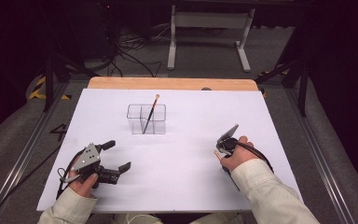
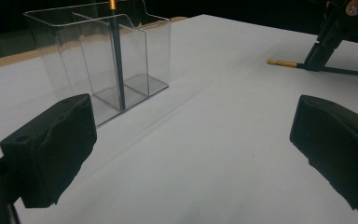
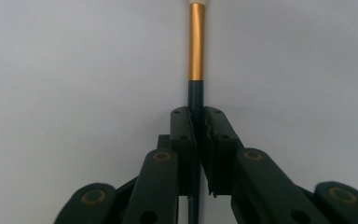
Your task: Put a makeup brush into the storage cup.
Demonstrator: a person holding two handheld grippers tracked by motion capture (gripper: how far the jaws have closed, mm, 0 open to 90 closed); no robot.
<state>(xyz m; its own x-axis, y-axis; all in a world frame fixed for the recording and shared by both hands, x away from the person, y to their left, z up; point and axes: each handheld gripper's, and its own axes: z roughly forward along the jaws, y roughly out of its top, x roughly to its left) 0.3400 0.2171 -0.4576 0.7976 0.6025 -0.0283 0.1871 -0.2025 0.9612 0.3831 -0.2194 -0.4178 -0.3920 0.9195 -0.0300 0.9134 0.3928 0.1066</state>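
I see one white table and one clear box with two parts. One brush already stands in the box. My right gripper is clamped on the second brush, lying on the table right of the box. It must go in next. My left gripper, left of the box, is wide apart.

Left gripper agape, right gripper clamping brush
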